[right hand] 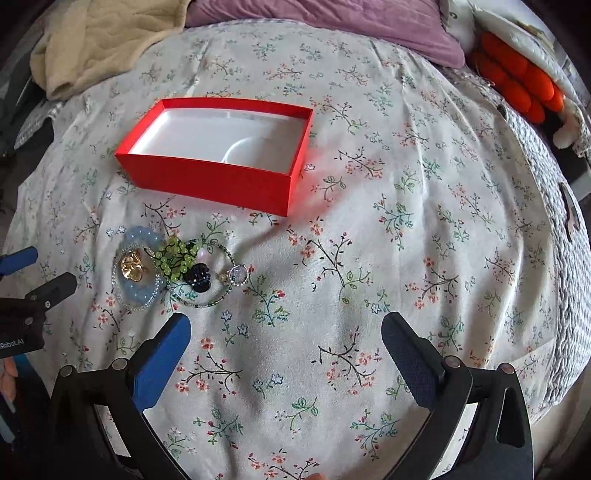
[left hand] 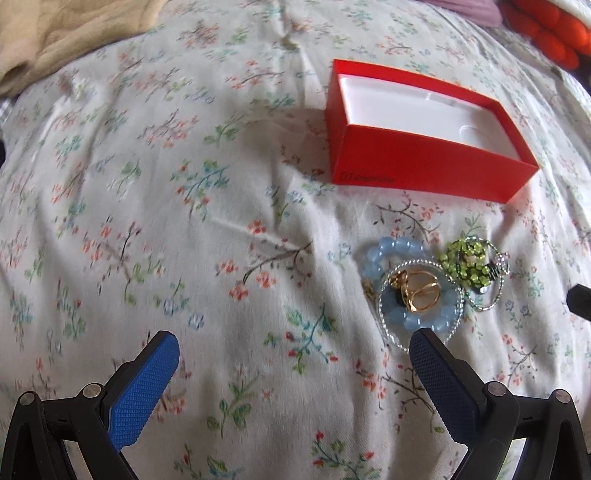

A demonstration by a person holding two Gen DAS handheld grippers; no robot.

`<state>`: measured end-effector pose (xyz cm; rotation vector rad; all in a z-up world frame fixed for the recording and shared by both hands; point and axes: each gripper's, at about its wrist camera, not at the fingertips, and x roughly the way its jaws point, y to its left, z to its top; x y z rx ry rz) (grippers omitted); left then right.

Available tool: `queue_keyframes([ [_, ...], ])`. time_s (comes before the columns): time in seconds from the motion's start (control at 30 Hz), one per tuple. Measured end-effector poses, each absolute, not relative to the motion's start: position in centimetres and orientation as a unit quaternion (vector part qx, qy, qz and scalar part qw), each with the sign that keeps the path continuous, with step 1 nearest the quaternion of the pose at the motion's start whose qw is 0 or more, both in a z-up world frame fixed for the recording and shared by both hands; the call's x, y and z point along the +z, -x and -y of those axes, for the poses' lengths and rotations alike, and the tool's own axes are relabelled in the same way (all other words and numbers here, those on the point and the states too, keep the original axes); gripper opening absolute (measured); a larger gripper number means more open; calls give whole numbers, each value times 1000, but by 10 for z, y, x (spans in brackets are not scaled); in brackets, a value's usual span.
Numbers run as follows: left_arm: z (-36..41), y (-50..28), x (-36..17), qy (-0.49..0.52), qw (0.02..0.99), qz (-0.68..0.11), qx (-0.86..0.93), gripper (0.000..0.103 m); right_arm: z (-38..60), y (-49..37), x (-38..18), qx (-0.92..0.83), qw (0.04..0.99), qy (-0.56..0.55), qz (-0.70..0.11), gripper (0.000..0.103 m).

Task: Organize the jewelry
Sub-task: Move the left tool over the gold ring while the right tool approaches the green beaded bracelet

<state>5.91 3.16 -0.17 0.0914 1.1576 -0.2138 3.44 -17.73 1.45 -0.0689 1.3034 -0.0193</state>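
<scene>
The jewelry sits in one tangled heap on the bed, just in front of the red box [right hand: 218,155], and as far as I can see none of it has gone in yet. At the heap's left end a blue bead bracelet [right hand: 142,236] curls around a gold piece [right hand: 133,266], with a thin clear-beaded loop [right hand: 127,299] ringing both. Touching these on the right is a green bead cluster [right hand: 173,258], then a small dark piece [right hand: 199,277] and what looks like a pale ring [right hand: 238,274], all overlapped by a thin string of tiny dark beads [right hand: 218,299]. I cannot tell exactly how many separate items there are, because they lie on top of one another.

The box stands open, without a lid, and its white inside looks bare from both views. So I judge the task to be at its very start: everything is left to pick apart and place.

My left claw [left hand: 293,341] is spread wide and holds nothing; its right finger ends just beside the near edge of the blue bracelet, so it is close to the heap but not around any piece. My right claw [right hand: 286,326] is also wide apart and empty, hovering over bare floral bedsheet [right hand: 406,221], with its left finger just in front of the heap's right half.

Further out, a beige blanket [right hand: 103,40] and a purple cloth [right hand: 332,22] lie bunched at the far side of the bed, and something orange [right hand: 517,85] rests off to the far right.
</scene>
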Motion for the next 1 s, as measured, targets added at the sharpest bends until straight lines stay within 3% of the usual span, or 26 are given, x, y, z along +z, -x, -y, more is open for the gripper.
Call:
queue_keyframes([
  [0.17,-11,-49,-15,-88,844,-504,-164,102,185,-40,-7,26,777,-12,-629,103],
  [0.23,-5,-48,-22,-80,830,-518,-190,93,182,-41,-12,41,771,-21,-635,103],
  [0.27,-4,-49,-22,-73,824,-523,-205,83,180,-41,-13,49,772,-22,-633,103],
  [0.43,3,-51,-25,-50,816,-528,-229,73,180,-47,-16,50,770,-31,-636,103],
  [0.6,11,-54,-26,-44,818,-520,-241,46,187,-58,-17,31,770,-37,-636,103],
  [0.67,14,-55,-25,-40,818,-516,-250,41,189,-61,-20,28,766,-39,-641,103],
  [1.0,24,-67,-30,-42,818,-522,-239,40,187,-63,-20,31,765,-42,-642,103],
])
